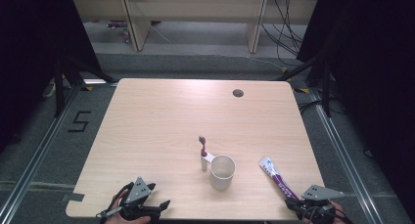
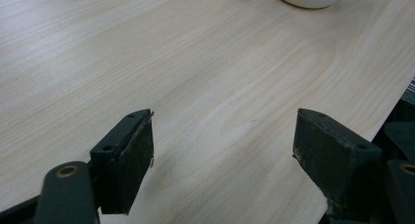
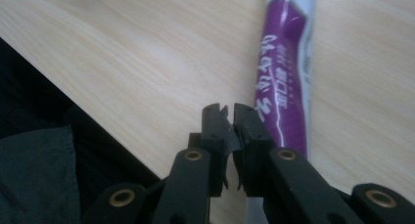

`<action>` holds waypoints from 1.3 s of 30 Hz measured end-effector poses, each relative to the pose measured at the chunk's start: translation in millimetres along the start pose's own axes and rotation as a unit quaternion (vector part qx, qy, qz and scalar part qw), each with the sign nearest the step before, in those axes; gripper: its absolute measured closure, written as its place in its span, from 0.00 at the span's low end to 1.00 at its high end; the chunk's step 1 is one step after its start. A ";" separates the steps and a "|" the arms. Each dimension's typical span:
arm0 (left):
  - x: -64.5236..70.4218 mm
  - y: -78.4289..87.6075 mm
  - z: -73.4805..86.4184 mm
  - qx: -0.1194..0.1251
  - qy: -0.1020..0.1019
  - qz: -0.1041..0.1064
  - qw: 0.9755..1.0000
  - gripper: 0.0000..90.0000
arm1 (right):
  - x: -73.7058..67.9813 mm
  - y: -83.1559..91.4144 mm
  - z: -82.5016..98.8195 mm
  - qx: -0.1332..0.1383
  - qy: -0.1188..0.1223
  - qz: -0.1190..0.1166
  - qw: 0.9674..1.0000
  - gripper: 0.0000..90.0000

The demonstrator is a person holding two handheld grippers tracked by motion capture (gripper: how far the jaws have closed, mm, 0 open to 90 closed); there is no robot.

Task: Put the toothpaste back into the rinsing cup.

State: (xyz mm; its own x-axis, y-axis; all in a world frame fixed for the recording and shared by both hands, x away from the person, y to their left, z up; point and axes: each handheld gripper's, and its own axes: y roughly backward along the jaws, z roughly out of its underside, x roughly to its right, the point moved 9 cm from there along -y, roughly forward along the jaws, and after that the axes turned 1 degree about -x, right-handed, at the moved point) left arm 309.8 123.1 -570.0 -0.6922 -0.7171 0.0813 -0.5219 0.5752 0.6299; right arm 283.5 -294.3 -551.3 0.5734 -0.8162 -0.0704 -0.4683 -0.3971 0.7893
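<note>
Two grippers, both at the near edge of the table (image 1: 161, 116). Left gripper (image 2: 222, 150) sits at the near left corner, jaws wide apart, bare wood between them, nothing held. Its own view shows the cup base at the top edge, well apart from the jaws.

Right gripper (image 3: 229, 111) is at the near right corner, jaws together with a thin slit left. Nothing clamped between them as far as the right gripper view shows. Toothpaste tube (image 3: 286, 72) lies flat on the wood just beside the right-hand jaw, purple and white, long axis running away from the gripper. Whether the jaw actually touches the tube I can't tell; the tube's near end passes under the jaw in that view.

From the high view: tube (image 1: 275, 175) lies diagonally near the right edge, far end pointing toward the table centre, near end at the right gripper (image 1: 298, 204).

Container: one white cup (image 1: 222, 172), upright, open mouth up, near the middle of the near half. Inside looks empty, though the view is small and soft. Toothbrush (image 1: 203, 153) stands upright just beside the cup's left side, outside it, head up, in a small white holder that meets the cup's rim.

Cable hole (image 1: 238, 93) near the far edge, right of centre.
</note>
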 end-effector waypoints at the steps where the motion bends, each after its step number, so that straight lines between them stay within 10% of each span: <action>1: 0.0 -0.1 0.0 0.000 0.000 0.000 1.000 0.25 | 0.0 0.0 0.0 0.000 0.000 0.000 1.000 0.92; 8: -0.6 -0.4 0.8 -0.004 -0.004 0.001 1.000 0.25 | 2.4 8.1 -20.2 0.014 0.024 0.031 0.999 0.75; 16: -1.6 -0.2 1.1 -0.007 -0.005 0.001 1.000 0.25 | 18.5 -7.2 -32.0 -0.057 0.054 0.075 0.994 0.53; 39: -2.4 -0.2 -0.7 -0.007 -0.002 0.002 1.000 0.25 | 28.4 -41.6 -40.8 -0.153 0.052 0.069 0.984 0.67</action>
State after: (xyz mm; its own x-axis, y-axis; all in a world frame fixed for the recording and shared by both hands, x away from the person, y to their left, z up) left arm 311.8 124.5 -569.8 -0.6967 -0.7129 0.0802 -0.5119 0.5723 0.6407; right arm 346.7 -283.8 -561.2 0.5917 -0.7999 0.0999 -0.3308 -0.1279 0.9350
